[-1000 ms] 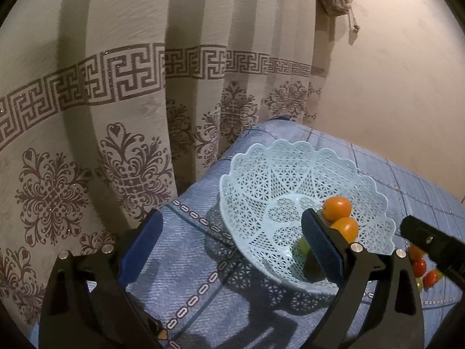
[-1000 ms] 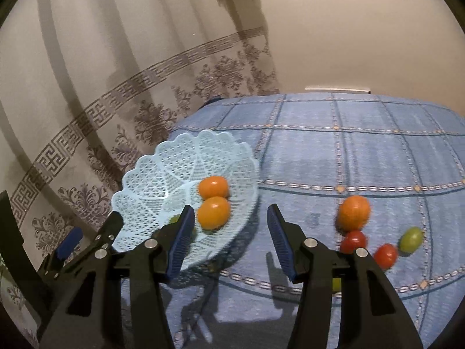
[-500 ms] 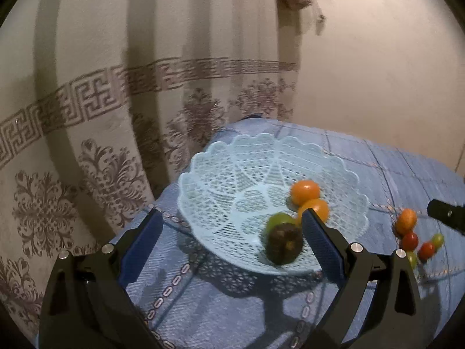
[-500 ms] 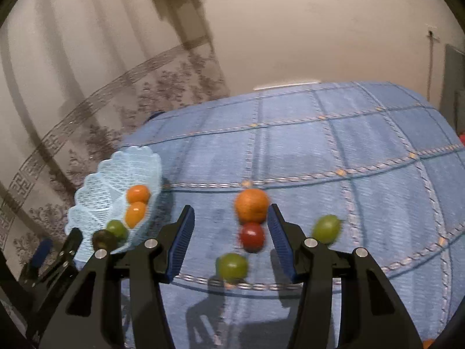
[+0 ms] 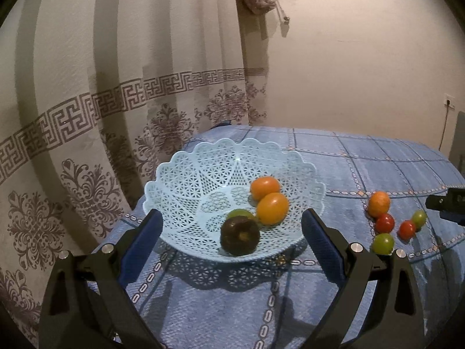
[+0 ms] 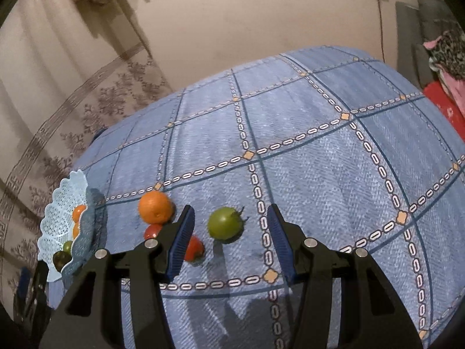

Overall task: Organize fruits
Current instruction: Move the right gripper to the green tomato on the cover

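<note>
**Both tools open, fruit split between basket and cloth**

The left tool (image 5: 231,226) is held low and level, pointing straight at the pale blue lattice basket (image 5: 186,180). Its blue-padded jaws stand spread wide, one on each side of the basket's near rim, gripping nothing and touching nothing.

Inside the basket lie two orange fruits (image 5: 268,200), side by side, with a green fruit (image 5: 239,213) and a dark brown fruit (image 5: 239,235) in front of them nearer the left tool.

The right tool (image 6: 228,237) is tilted downward over the blue checked cloth (image 6: 305,151), to the right of the basket. Its jaws are parted and empty, and a green tomato (image 6: 225,222) sits on the cloth between their tips, clear of both pads. A red tomato (image 6: 194,248) lies partly hidden behind the jaw nearer the basket. Closer to the basket are an orange (image 6: 155,206) and a second red tomato (image 6: 153,231) just beside it.
</note>
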`<state>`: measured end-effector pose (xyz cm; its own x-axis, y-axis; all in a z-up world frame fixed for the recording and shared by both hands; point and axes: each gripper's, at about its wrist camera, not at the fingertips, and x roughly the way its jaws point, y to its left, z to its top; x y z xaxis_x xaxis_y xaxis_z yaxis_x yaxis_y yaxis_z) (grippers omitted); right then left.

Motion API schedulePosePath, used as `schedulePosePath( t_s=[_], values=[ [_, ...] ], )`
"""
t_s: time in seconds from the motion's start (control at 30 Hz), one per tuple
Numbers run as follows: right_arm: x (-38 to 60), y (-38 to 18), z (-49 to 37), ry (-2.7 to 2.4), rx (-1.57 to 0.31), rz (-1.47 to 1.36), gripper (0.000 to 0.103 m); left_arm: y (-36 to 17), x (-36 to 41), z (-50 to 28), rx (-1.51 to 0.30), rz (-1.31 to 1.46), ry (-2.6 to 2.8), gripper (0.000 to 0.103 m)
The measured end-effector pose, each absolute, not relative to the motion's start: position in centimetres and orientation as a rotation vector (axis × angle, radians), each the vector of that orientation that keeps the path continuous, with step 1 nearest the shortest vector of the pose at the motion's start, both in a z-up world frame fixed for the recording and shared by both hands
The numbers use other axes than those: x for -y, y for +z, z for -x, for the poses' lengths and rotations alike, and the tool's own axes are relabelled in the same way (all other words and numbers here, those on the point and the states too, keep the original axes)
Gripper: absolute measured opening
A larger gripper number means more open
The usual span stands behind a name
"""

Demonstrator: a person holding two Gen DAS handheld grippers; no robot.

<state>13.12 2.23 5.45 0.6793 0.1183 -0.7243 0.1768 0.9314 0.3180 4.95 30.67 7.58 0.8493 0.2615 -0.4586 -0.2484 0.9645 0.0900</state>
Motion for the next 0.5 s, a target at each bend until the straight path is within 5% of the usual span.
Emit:
schedulePosePath(
  t_s=[0.5],
  values=[
    [-3.7, 3.4, -15.2, -0.012, -0.894, -0.346, 0.038, 7.3, -29.9, -5.0, -0.497, -0.055, 0.245, 0.097]
  ],
)
